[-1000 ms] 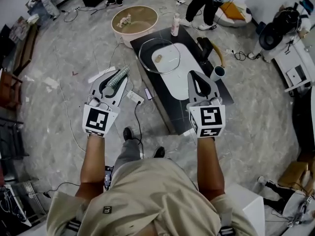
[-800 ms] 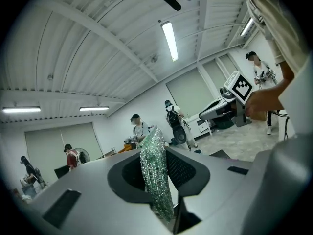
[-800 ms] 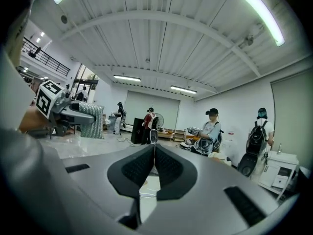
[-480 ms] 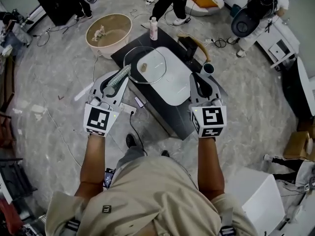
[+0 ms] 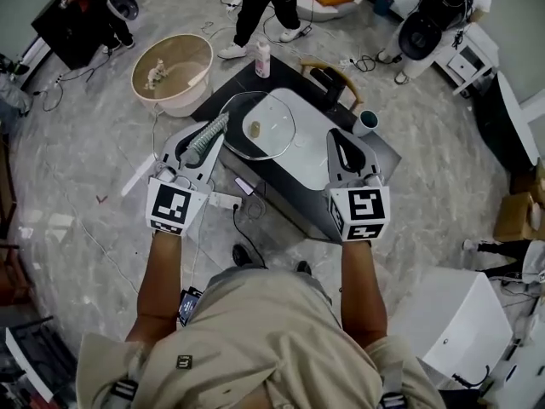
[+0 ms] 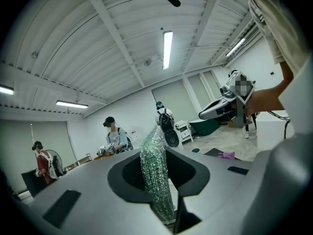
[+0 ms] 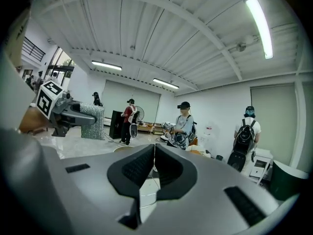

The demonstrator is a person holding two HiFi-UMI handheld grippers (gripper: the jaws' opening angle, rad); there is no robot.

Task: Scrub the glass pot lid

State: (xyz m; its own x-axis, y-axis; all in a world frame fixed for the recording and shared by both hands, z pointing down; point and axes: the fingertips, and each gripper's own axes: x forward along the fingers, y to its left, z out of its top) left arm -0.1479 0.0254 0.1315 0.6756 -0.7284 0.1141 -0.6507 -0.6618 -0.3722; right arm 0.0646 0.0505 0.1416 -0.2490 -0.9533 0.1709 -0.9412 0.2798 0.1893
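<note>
The glass pot lid [image 5: 271, 128], round with a small knob [image 5: 254, 129], lies on a white board [image 5: 311, 130] on the low black table [image 5: 379, 156]. My left gripper [image 5: 203, 140] hovers just left of the lid, over the table's left edge, shut on a silvery-green mesh scrubber [image 5: 205, 137]. In the left gripper view the scrubber [image 6: 156, 173] stands pinched between the jaws of the left gripper [image 6: 160, 185]. My right gripper [image 5: 341, 141] hangs over the table's right part, shut and empty. Its jaws meet in the right gripper view, at the right gripper [image 7: 153, 153].
A pink bottle [image 5: 263, 59] and a dark tool with a wooden handle [image 5: 328, 77] stand at the table's far end, a cup [image 5: 364, 123] at its right edge. A round beige tub [image 5: 173, 72], a power strip [image 5: 223, 199] and a white cabinet [image 5: 451, 322] are on the floor. People stand beyond the table.
The table and lid have come closer and swung in the head view. Both grippers now reach the table, the left one close beside the lid. Both stay shut.
</note>
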